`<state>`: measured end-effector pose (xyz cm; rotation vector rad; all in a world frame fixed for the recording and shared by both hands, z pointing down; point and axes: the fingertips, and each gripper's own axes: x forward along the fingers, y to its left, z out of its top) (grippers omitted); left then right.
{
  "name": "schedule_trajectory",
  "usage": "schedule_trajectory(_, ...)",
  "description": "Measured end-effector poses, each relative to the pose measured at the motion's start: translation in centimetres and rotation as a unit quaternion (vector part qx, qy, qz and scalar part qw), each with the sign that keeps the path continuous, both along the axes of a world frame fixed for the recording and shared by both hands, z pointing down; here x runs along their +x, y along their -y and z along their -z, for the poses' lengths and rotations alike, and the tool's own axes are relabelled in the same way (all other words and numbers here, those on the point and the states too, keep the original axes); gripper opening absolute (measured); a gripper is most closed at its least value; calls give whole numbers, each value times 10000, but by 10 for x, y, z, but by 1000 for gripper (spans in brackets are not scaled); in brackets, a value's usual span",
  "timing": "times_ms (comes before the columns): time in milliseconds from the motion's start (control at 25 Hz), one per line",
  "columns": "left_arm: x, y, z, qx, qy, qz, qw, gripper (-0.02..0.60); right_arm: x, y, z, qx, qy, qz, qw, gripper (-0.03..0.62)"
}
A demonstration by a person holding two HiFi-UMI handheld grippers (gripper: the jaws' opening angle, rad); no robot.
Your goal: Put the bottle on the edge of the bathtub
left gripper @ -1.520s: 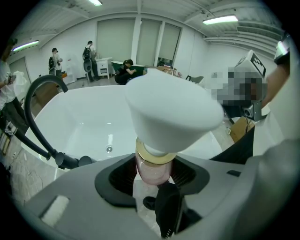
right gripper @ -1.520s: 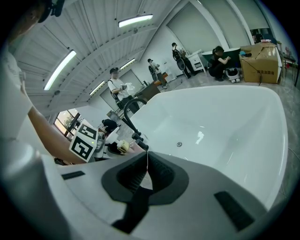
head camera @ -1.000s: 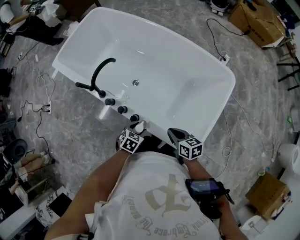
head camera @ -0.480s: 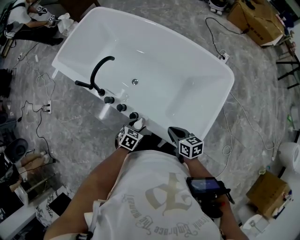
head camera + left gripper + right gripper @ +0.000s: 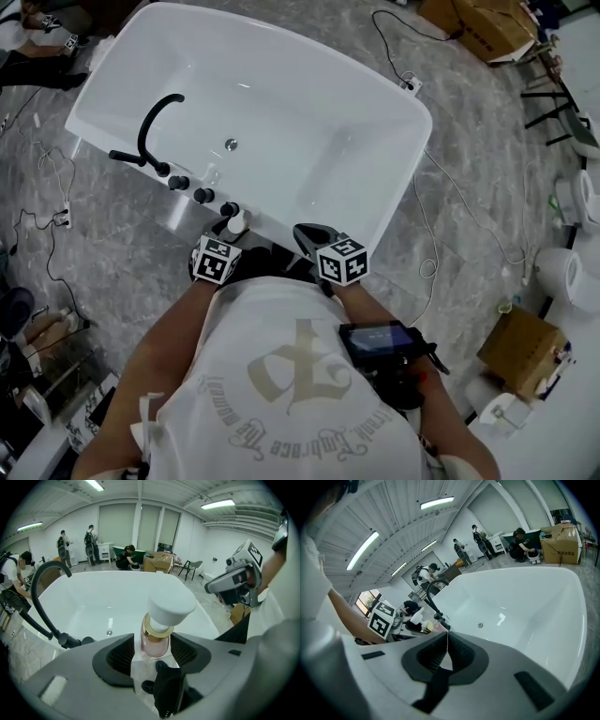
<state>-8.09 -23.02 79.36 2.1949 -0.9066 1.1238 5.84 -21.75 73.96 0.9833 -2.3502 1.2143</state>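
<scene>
A pink bottle (image 5: 157, 641) with a gold collar and a broad white cap stands upright on the near rim of the white bathtub (image 5: 412, 141). My left gripper (image 5: 151, 645) straddles it with its jaws wide; a thin gap shows beside the glass, so the pads do not press on it. From the head view only the bottle's cap (image 5: 234, 222) shows, just ahead of the left gripper (image 5: 225, 246). My right gripper (image 5: 446, 637) is shut and empty, and it hovers over the same rim, a little right of the bottle (image 5: 417, 617).
A black arched faucet (image 5: 155, 117) and black knobs (image 5: 190, 189) stand on the rim left of the bottle. Cables trail across the marbled floor (image 5: 469, 216). Cardboard boxes (image 5: 520, 352) lie to the right. Several people (image 5: 91, 543) work at the room's far end.
The head view has swung, so the tub and both grippers sit further left and higher in the picture. The left gripper has drawn back slightly from the standing bottle. The right gripper holds its place.
</scene>
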Motion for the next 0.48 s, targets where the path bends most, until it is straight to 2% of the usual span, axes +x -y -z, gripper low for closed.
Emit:
schedule_trajectory(240,-1,-3,8,51,-70,94,9999,241,-2,-3,4,50,-5,54,10000,6)
schedule_trajectory(480,-3,-3,17,34,-324,248,9992,241,-4,-2,7,113,-1,-30,9999,6)
